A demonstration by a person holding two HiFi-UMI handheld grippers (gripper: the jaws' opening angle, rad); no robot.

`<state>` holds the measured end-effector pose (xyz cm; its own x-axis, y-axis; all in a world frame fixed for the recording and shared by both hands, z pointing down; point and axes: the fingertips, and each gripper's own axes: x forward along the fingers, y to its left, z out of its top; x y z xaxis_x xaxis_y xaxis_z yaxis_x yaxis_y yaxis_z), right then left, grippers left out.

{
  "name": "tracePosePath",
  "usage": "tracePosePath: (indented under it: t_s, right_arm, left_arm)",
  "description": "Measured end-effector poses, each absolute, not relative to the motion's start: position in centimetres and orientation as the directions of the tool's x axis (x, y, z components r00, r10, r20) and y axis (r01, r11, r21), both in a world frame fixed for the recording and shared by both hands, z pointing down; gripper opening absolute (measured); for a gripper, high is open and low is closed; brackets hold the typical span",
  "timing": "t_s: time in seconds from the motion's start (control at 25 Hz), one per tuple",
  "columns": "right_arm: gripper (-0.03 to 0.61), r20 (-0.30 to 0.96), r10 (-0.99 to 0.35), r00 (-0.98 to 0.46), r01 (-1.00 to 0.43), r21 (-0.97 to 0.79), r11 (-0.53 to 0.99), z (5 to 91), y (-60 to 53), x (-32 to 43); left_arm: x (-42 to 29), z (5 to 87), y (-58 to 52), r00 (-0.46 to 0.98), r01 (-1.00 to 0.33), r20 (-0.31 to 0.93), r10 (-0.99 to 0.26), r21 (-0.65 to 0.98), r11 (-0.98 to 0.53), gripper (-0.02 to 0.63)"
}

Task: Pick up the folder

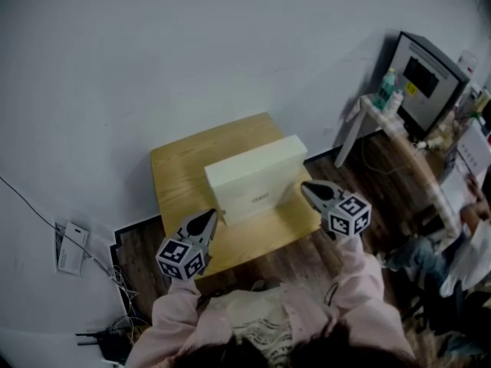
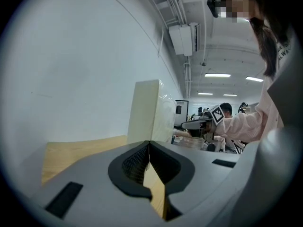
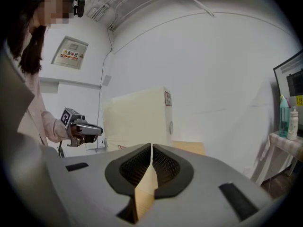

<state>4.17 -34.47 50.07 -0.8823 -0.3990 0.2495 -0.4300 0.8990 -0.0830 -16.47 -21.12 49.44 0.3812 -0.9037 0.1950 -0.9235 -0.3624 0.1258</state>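
Observation:
The folder [image 1: 257,179] is a cream box file lying lengthwise on a small wooden table [image 1: 180,167]. My left gripper [image 1: 209,219] hovers at the table's front left, pointing at the folder's near left end without touching it. In the left gripper view the folder [image 2: 147,110] stands just ahead of the shut, empty left gripper [image 2: 149,143]. My right gripper [image 1: 307,188] is beside the folder's right end. In the right gripper view the folder [image 3: 137,119] fills the middle, and the right gripper [image 3: 151,146] has its tips together with nothing between them.
A narrow side table [image 1: 391,121] with bottles and a monitor [image 1: 426,75] stands at the right by the wall. A seated person [image 1: 460,251] is at the far right. Cables and a white device [image 1: 70,248] lie on the floor at the left.

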Motion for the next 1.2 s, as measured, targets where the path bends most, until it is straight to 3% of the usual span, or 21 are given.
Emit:
tracePosePath:
  t_s: [0.24, 0.36, 0.72, 1.2]
  right_arm:
    - [0.032, 0.341, -0.314, -0.886, -0.347, -0.041, 0.937, 51.6, -35.3, 4.0]
    - [0.043, 0.364, -0.271, -0.891, -0.305, -0.04, 0.952, 52.3, -35.8, 3.7]
    - [0.184, 0.377, -0.121, -0.918, -0.165, -0.086, 0.983, 52.9, -37.0, 2.6]
    - [0.25, 0.384, 0.009, -0.923, -0.034, -0.106, 0.994, 53.7, -38.2, 1.6]
  left_arm:
    - [-16.5, 49.8, -21.1, 0.347, -0.937, 0.22, -0.912, 0.124, -0.327, 0.021]
    - [-16.3, 50.3, -21.1, 0.329, -0.943, 0.237, -0.914, 0.131, -0.306, 0.065]
    - [-16.2, 50.9, -21.9, 0.273, -0.96, 0.255, -0.928, 0.131, -0.247, 0.198]
    - [-16.5, 52.1, -23.5, 0.245, -0.966, 0.271, -0.931, 0.147, -0.211, 0.341]
